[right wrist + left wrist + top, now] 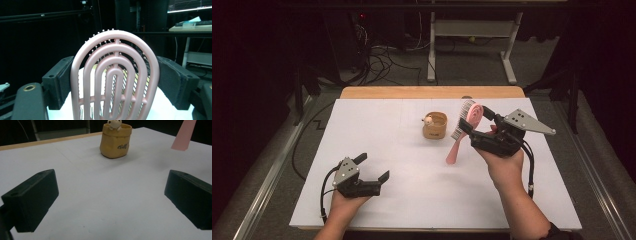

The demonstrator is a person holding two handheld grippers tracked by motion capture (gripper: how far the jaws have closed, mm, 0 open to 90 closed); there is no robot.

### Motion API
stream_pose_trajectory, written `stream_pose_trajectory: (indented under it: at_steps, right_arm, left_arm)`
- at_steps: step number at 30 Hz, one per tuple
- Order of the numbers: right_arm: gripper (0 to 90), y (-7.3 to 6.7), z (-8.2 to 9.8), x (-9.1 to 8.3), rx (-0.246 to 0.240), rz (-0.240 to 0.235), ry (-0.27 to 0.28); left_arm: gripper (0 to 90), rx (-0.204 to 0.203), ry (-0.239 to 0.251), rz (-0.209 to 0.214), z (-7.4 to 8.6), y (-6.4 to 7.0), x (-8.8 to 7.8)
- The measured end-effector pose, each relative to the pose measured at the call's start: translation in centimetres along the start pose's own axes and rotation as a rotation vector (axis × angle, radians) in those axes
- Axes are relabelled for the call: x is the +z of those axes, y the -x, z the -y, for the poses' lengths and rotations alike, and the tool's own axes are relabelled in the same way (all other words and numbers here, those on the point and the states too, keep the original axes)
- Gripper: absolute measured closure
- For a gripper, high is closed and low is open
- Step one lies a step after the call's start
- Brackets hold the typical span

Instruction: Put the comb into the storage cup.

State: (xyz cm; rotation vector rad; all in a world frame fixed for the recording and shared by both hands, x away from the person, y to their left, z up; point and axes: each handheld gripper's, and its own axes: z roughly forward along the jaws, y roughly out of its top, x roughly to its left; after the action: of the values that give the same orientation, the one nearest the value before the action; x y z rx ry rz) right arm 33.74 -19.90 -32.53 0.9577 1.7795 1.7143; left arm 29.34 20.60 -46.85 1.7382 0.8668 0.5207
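Pink hairbrush (115,80) is seemingly pinched in the right gripper (478,125); left gripper (373,167) jaws spread.

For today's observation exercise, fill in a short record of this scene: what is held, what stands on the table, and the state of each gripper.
held item: pink hairbrush, head clamped in the right gripper, handle angled down, off the table
standing item: yellow cup with a small figure at its rim
surface: white table
left gripper: open, holding nothing, low over the table
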Motion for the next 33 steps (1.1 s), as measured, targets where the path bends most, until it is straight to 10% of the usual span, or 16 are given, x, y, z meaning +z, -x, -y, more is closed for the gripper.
stream_pose_trajectory:
  at_steps: [33]
  right_arm:
    - [20.7, 1.1, -1.3, 1.0, -0.055, 0.101, 0.026]
  left_arm:
    - [0.0, 0.009, -0.014, 0.019, 0.1, 0.0, 0.2]
